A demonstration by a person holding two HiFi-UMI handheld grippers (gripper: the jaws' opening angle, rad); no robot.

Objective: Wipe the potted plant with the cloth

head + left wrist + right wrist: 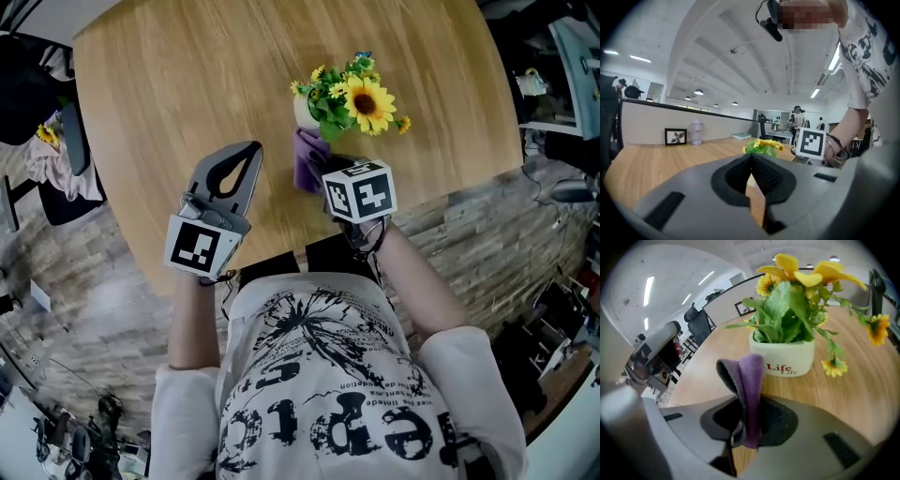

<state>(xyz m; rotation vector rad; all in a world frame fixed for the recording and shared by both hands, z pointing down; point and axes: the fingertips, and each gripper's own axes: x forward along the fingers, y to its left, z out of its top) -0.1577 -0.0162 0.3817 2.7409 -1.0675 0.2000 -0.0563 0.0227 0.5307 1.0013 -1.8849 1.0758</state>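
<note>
The potted plant has yellow flowers and green leaves in a white pot and stands on the round wooden table. My right gripper is shut on a folded purple cloth, whose free end stands up just in front of the pot. In the head view the cloth hangs beside the pot, below the right gripper's marker cube. My left gripper hovers over the table to the left of the plant, shut and empty, with the plant beyond its tips.
A small framed picture and a little white lamp stand at the table's far side by a partition. A dark office chair sits off the table's left edge. The near table edge runs just under both grippers.
</note>
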